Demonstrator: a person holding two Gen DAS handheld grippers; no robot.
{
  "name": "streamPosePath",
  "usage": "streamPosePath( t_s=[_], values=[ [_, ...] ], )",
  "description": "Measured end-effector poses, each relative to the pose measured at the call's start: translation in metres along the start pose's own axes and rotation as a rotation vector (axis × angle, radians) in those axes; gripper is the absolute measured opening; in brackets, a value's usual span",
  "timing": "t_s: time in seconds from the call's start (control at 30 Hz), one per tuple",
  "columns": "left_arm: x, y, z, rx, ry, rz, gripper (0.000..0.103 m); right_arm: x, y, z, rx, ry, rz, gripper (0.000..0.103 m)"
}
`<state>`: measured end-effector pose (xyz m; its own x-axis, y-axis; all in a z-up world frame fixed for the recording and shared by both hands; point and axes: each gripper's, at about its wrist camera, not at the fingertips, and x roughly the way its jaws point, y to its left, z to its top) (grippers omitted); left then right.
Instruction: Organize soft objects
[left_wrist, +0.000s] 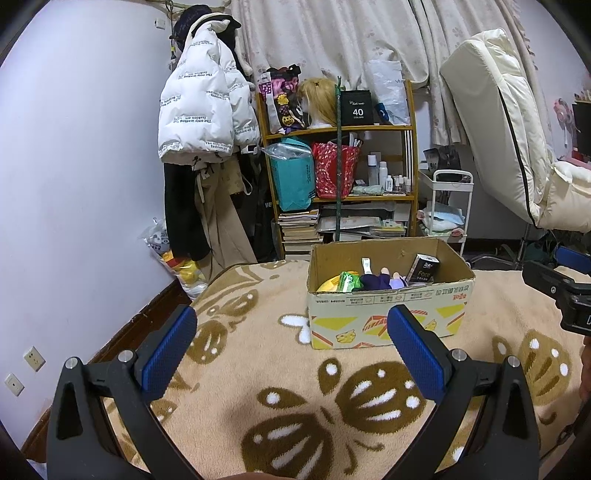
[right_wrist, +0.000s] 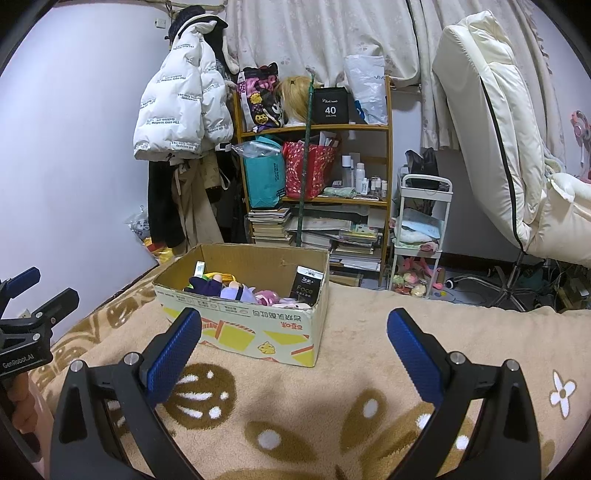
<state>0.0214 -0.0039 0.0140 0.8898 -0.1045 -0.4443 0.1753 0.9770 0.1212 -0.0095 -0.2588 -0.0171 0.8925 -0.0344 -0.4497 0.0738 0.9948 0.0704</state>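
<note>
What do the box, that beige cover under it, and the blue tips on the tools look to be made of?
The box looks like corrugated cardboard: brown and matte inside, printed outside, with ragged top edges. The cover seems to be a fluffy fleece blanket, its nap fuzzy and dull. The blue tips on the right tool appear to be rubber or soft plastic, with a fine dotted grip texture; which of the two is unclear.

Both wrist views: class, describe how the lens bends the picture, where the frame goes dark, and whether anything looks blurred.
Left wrist view: fisheye bowing curves the wall and shelf, with black corners round the image circle; the cardboard box is sharp. Right wrist view: the same bowing and dark corners; a soft shadow lies on the blanket between the open jaws; no obvious blur or glare.
</note>
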Motion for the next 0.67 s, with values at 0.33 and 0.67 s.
streamPosePath(
  t_s=[0.33,0.67],
  values=[
    [0.0014,0.0009,-0.0040,0.004,-0.001,0.003,0.102,-0.0004,-0.0006,0.0008,-0.001,0.000,0.001,0.103],
    [0.0016,0.0003,-0.0034,0.005,0.001,0.006,0.102,-0.0005,-0.0011,0.0011,0.000,-0.001,-0.001,0.103]
  ],
)
